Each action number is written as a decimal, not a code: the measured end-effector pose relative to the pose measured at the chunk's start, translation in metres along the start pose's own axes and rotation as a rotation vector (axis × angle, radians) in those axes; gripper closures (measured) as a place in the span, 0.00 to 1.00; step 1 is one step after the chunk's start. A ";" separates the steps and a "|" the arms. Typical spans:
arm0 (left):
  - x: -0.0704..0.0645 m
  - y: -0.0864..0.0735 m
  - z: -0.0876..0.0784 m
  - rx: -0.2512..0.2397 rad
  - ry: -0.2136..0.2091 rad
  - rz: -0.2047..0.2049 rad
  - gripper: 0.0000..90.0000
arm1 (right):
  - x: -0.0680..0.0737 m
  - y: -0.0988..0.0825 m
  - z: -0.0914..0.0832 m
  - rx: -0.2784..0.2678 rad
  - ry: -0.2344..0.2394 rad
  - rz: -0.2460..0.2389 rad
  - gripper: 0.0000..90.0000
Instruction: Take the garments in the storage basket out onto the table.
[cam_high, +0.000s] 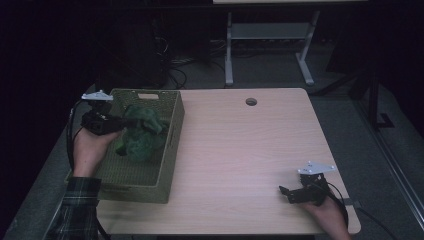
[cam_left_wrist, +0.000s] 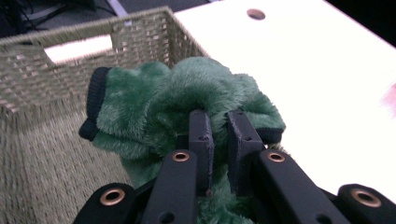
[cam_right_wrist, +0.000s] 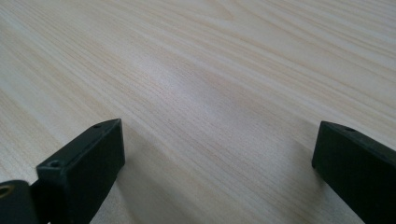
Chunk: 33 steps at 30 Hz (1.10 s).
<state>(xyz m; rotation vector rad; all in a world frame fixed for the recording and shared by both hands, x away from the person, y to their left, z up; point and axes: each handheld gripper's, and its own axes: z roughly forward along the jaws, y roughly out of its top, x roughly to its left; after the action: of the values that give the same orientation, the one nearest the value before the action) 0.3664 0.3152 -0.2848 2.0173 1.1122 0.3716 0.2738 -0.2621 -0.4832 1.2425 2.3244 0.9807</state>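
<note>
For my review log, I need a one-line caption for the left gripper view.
Left gripper pinching a fuzzy green garment over the woven basket, pale table beyond.

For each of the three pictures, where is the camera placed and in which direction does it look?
High view: above the person's side, looking forward and down on the table; both forearms, left gripper and right gripper show.
Left gripper view: rides the left gripper, looking along jaws pinching the green plush cloth over the woven basket.
Right gripper view: rides the right gripper, looking low across bare tabletop between wide-apart jaws.
Shared: high and left gripper views both show cloth, basket and the table's round hole.
</note>
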 end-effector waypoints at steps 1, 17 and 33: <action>-0.001 0.002 -0.003 -0.004 0.001 0.005 0.90 | 0.000 0.000 0.000 0.000 0.000 0.000 0.02; -0.011 0.037 -0.043 -0.098 -0.012 0.038 0.91 | 0.000 0.000 0.000 -0.001 0.000 -0.001 0.02; -0.044 0.059 -0.056 -0.186 -0.105 0.098 0.91 | 0.000 0.000 0.000 -0.001 0.000 0.000 0.02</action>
<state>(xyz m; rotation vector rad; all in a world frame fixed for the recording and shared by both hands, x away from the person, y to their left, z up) 0.3432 0.2892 -0.1985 1.9076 0.8836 0.3992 0.2738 -0.2621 -0.4833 1.2417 2.3241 0.9814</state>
